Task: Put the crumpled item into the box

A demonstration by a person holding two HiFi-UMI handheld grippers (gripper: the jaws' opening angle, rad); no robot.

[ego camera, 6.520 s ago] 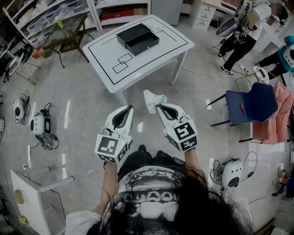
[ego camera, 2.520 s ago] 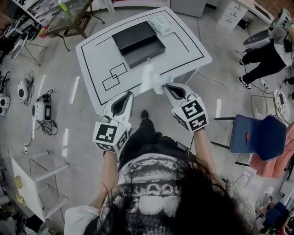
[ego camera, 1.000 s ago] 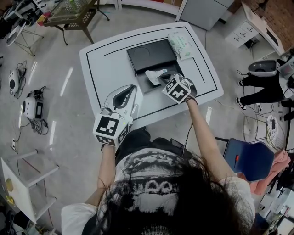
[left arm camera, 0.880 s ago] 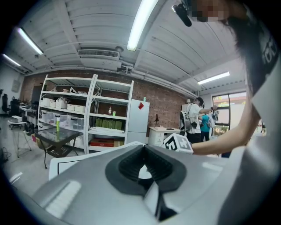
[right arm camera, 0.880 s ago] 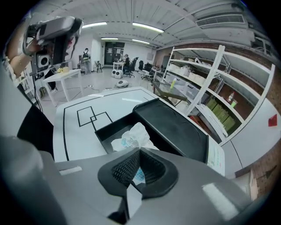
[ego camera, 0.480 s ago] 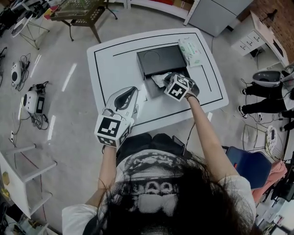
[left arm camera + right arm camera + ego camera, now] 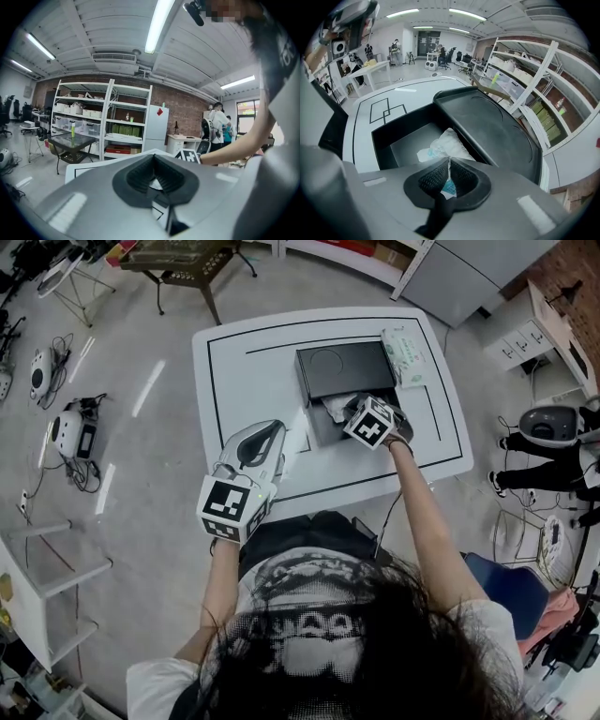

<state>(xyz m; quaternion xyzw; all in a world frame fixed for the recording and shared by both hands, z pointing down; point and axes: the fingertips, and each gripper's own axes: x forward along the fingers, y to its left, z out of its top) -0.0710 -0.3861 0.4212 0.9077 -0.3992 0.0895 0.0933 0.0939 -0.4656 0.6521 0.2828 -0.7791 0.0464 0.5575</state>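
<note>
White crumpled item [image 7: 446,143], printed with blue, is clamped between the jaws of the right gripper [image 7: 449,164]. Its loose bulk lies inside the black box [image 7: 383,139], against the wall next to the opened lid [image 7: 497,126]. The right gripper hangs directly above the box's open compartment. The left gripper [image 7: 270,430], its jaws pressed together on nothing, is over the white table [image 7: 244,362] left of the box and apart from it. A wipes pack [image 7: 403,343] lies just beside the lid.
</note>
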